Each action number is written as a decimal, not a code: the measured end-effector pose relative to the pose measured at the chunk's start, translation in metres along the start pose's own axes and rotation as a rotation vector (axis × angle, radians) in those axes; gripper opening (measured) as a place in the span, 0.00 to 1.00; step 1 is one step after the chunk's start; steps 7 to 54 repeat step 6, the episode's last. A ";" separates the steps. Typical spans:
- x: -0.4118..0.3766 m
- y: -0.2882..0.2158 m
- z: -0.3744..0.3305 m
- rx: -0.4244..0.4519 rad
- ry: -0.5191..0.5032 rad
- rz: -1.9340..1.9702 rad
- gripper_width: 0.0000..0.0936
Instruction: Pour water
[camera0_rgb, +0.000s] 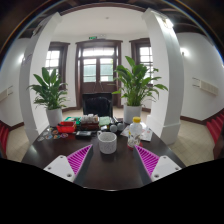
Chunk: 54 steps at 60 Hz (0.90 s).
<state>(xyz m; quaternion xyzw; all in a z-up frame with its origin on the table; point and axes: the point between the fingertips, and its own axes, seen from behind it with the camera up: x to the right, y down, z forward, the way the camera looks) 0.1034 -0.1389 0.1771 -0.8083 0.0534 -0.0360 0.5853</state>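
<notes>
Hand-held gripper (108, 160): two fingers with magenta ridged pads (78, 157) on their inner faces, spread wide apart, pinching nothing, held low over the near part of the table. Dark round wooden table (110, 170): glossy top, carrying all items listed below. White ceramic cup (107, 143): short, cylindrical, upright on the table, open mouth upward; it stands just ahead of the fingers and in line with the gap between them, touched by neither finger; whether it holds water cannot be told. Clear plastic bottle (136, 130): upright, pale cap, just beyond and to the right of the white cup, apart from it. Small white object (112, 125): beyond the white cup, near the bottle, kind not clear. Red flat item (67, 127): beyond and to the left of the white cup, beside a cluster of dark and green small things (85, 125) too small to name. Green leafy potted plant in a white pot (50, 95): beyond the table, far to the left of the white cup. Second green leafy potted plant in a white pot (133, 88): beyond the table, behind and to the right of the white cup, taller in view. Dark wood-framed window and door unit (99, 68): at the far wall, directly behind the white cup, between the two plants. White square columns (163, 70): one to either side of the room, outside the plants.
</notes>
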 end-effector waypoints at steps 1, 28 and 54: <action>0.001 -0.001 0.000 0.001 0.001 0.000 0.88; 0.003 -0.003 0.000 0.001 0.000 0.000 0.88; 0.003 -0.003 0.000 0.001 0.000 0.000 0.88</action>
